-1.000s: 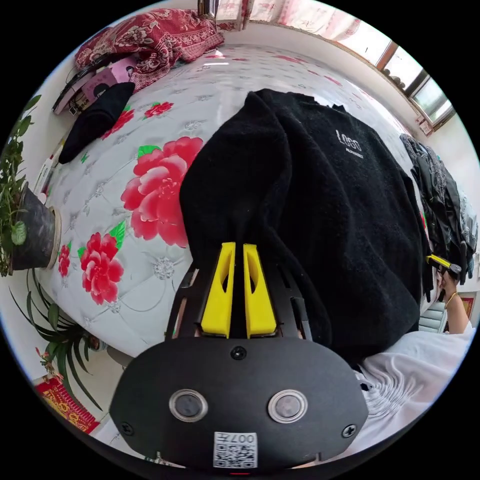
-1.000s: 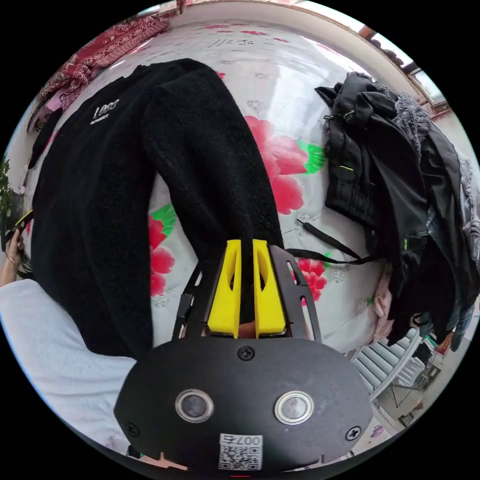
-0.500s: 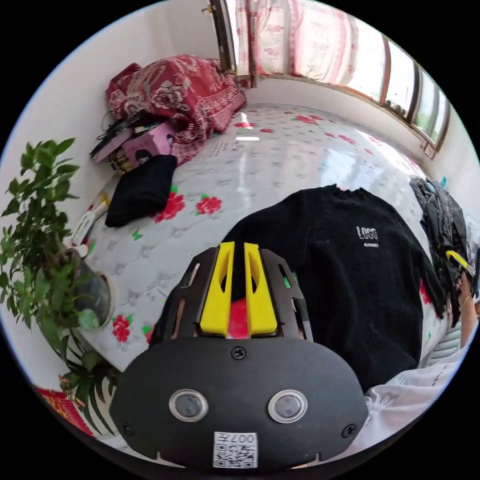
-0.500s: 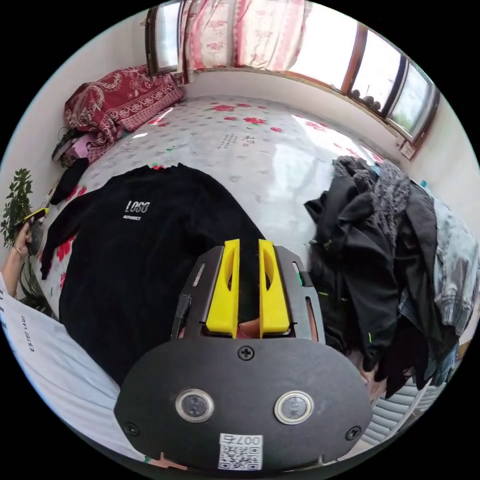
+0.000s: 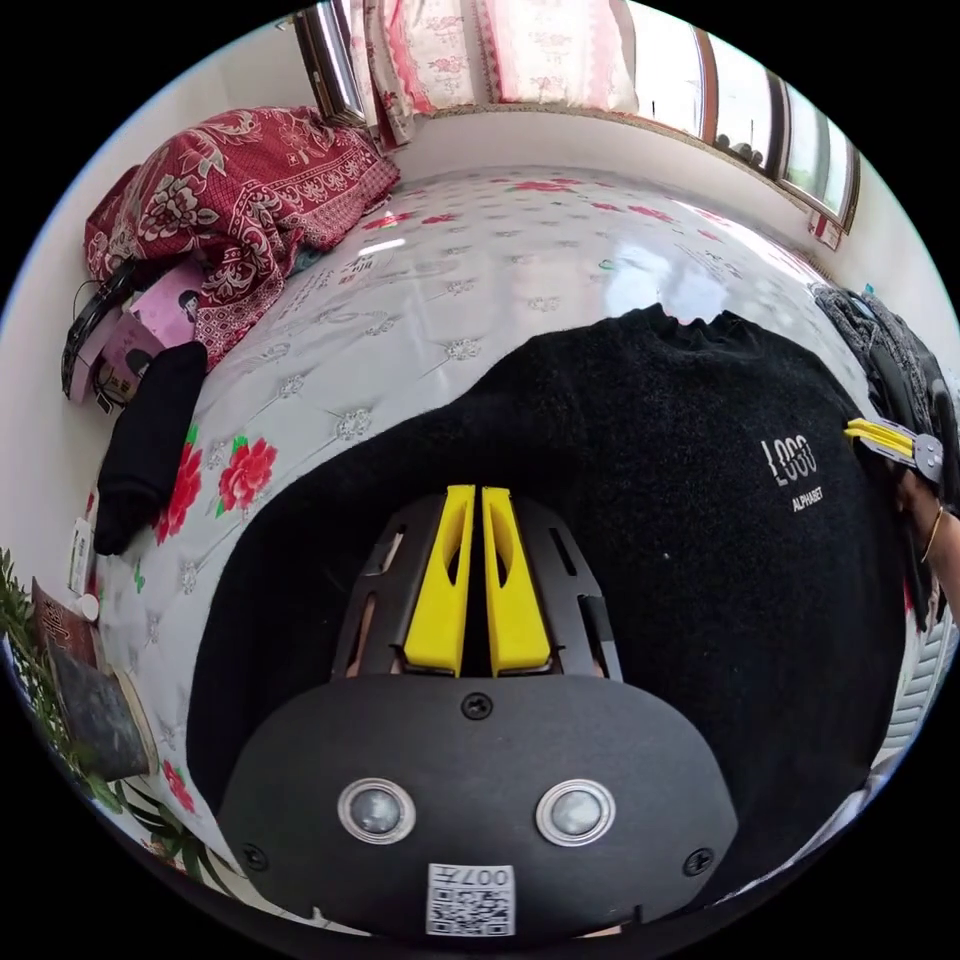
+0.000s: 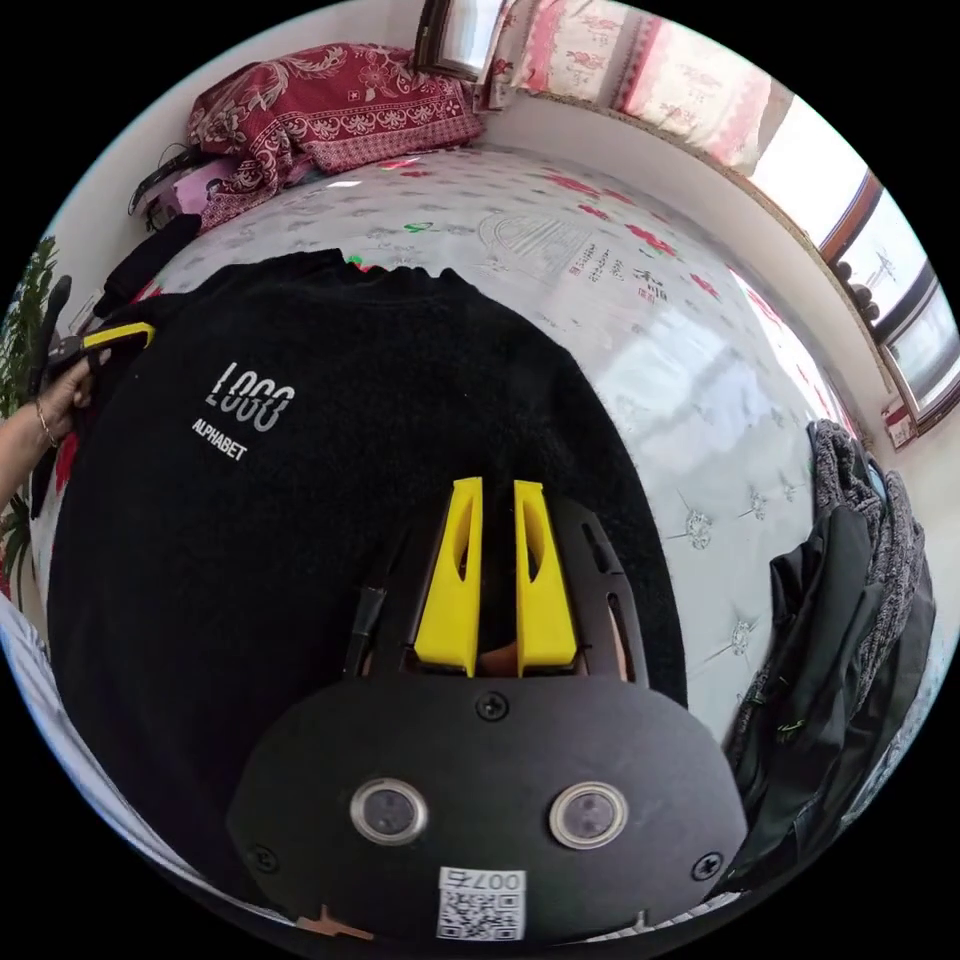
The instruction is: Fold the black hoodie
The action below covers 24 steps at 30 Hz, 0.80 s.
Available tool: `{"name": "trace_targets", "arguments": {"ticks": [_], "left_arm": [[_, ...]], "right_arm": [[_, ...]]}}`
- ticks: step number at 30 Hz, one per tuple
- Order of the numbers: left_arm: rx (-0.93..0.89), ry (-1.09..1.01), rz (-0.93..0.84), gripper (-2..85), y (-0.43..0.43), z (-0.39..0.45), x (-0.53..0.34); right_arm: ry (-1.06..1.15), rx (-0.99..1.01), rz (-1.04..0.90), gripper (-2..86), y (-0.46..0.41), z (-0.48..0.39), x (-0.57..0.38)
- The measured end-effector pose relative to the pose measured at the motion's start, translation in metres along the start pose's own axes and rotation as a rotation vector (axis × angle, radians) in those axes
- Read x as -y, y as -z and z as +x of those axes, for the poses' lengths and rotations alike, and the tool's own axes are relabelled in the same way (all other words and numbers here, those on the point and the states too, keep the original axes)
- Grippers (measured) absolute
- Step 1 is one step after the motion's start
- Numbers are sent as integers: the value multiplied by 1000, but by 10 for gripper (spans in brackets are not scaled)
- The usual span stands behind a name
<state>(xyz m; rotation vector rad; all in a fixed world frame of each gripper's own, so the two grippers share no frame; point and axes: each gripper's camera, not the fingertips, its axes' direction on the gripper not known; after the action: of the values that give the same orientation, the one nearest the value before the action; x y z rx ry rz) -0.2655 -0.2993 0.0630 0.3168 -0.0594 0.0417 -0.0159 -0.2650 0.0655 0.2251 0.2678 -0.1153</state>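
Observation:
The black hoodie (image 5: 650, 520) lies spread front up on the flowered bed (image 5: 480, 270), its white chest print showing (image 6: 250, 400). My left gripper (image 5: 477, 495) sits low over the hoodie's side, its yellow jaws nearly together with black fabric between them. In the right gripper view it shows at the hoodie's far edge (image 6: 115, 338), held by a hand. My right gripper (image 6: 497, 490) rests over the other side, jaws close on black cloth. In the left gripper view it shows at the opposite edge (image 5: 890, 440).
A red patterned quilt (image 5: 230, 190) is heaped at the bed's far corner, with a folded black garment (image 5: 150, 450) and a pink box beside it. A pile of dark clothes (image 6: 850, 620) lies next to the hoodie. A potted plant (image 5: 80, 690) stands off the bed's edge.
A second ago both grippers held the sleeves lifted and hanging. They have since come down, and the hoodie now lies flat and wide on the bed. Both cameras tilted.

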Motion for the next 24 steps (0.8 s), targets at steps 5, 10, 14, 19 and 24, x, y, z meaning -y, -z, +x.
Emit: {"name": "trace_targets", "arguments": {"ticks": [5, 10, 14, 19, 24], "left_arm": [[1, -14, 2, -9, -27, -5, 60], [25, -26, -35, -4, -47, -6, 115], [-73, 102, -9, 10, -15, -27, 98], [-205, 110, 15, 57, 78, -37, -29], [-295, 183, -178, 81, 138, -24, -166]], "right_arm": [[37, -79, 40, 29, -25, 30, 43], [-49, -1, -13, 37, -39, 74, 89], [-98, 94, 36, 44, -2, 90, 74], [-88, 260, 96, 53, 89, 85, -39], [-162, 310, -90, 62, 137, 57, -167]]}}
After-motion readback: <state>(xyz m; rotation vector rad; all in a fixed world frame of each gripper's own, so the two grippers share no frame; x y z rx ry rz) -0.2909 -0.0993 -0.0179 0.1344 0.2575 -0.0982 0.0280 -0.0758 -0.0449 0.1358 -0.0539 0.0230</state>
